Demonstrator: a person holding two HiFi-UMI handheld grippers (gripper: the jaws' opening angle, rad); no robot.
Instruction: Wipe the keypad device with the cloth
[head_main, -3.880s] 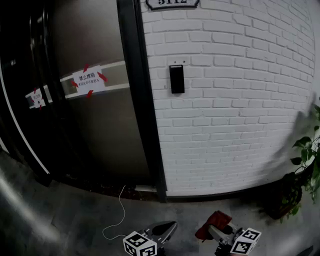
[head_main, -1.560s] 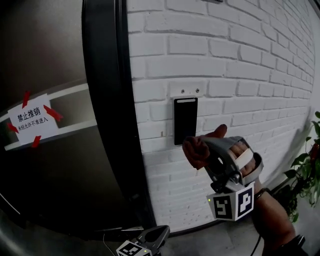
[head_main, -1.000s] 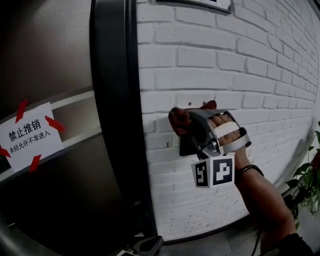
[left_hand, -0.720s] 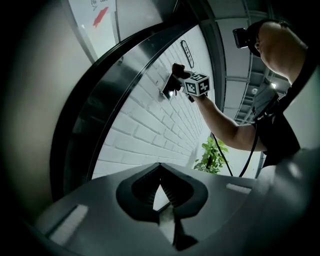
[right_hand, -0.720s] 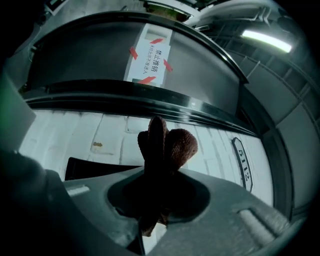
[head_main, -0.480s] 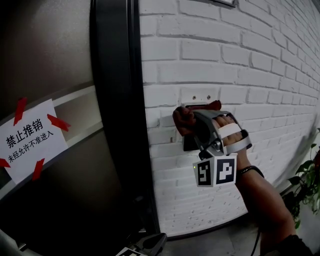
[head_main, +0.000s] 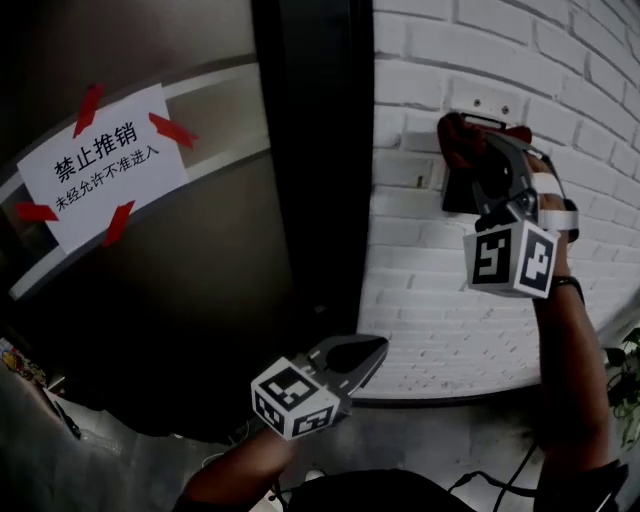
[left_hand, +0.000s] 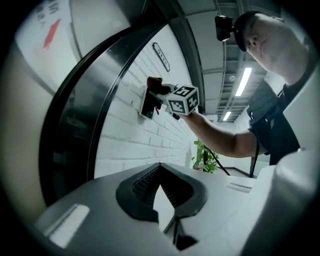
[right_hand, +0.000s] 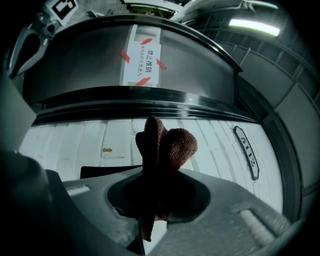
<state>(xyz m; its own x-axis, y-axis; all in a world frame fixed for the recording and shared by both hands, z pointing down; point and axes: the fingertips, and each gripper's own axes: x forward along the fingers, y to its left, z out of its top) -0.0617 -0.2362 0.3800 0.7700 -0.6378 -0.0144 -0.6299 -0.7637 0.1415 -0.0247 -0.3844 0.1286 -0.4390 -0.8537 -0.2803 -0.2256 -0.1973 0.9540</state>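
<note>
Left claw has risen beside doorframe; cloth meets keypad device.

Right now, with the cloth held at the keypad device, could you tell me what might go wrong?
1. Only a small wad of cloth sticks past the right gripper, so its hard tips might scrape the keypad device.
2. The wad sits near the device's top edge; the lower part could go unwiped.

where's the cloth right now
In the head view the cloth is at upper right, clamped in the right gripper at the top of the keypad device on the white brick wall, right of the dark door frame.
</note>
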